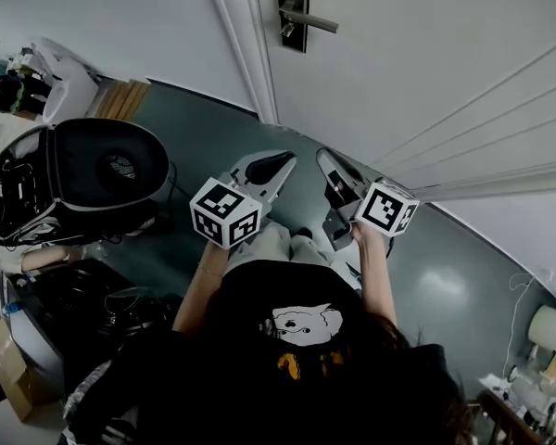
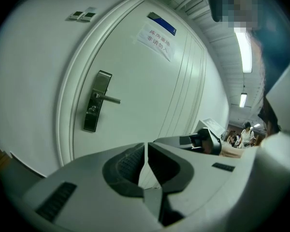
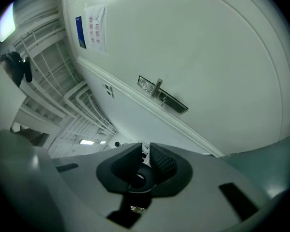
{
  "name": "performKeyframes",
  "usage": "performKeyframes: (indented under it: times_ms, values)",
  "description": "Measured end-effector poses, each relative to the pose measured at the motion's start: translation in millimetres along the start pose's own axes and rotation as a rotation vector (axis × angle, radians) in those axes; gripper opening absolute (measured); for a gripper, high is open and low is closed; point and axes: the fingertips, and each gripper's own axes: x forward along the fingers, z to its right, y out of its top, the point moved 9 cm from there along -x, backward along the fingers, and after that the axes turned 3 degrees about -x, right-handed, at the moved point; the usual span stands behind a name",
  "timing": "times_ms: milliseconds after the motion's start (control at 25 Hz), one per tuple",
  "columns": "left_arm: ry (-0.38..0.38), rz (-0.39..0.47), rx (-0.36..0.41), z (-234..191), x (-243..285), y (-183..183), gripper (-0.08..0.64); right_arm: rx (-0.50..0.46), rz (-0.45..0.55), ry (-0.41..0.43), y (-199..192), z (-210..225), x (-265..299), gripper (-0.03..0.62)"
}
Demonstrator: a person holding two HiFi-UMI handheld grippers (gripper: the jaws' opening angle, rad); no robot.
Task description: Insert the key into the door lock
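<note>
The white door carries a dark lock plate with a lever handle at the top of the head view. The lock plate also shows in the left gripper view, and the lock plate in the right gripper view, in both well ahead of the jaws. My left gripper is shut with nothing in it. Beside it, my right gripper is shut on a key, of which only the dark ring-shaped head shows. Both grippers are held low, far from the lock.
A paper notice hangs high on the door. A black round-backed bag, cables and boxes crowd the floor at the left. A lamp stands at the right. People are far off down the room.
</note>
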Motion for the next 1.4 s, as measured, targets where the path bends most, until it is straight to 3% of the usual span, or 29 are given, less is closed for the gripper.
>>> performKeyframes:
  times_ms: [360, 680, 1400]
  values:
    - [0.045, 0.025, 0.013, 8, -10, 2, 0.026, -0.187, -0.076, 0.003, -3, -20, -6, 0.012]
    - [0.047, 0.045, 0.029, 12, -15, 1, 0.026, -0.305, -0.086, 0.034, -2, -35, -6, 0.012]
    - [0.054, 0.054, 0.025, 17, -16, 2, 0.026, -0.387, -0.107, 0.029, 1, -42, -9, 0.012]
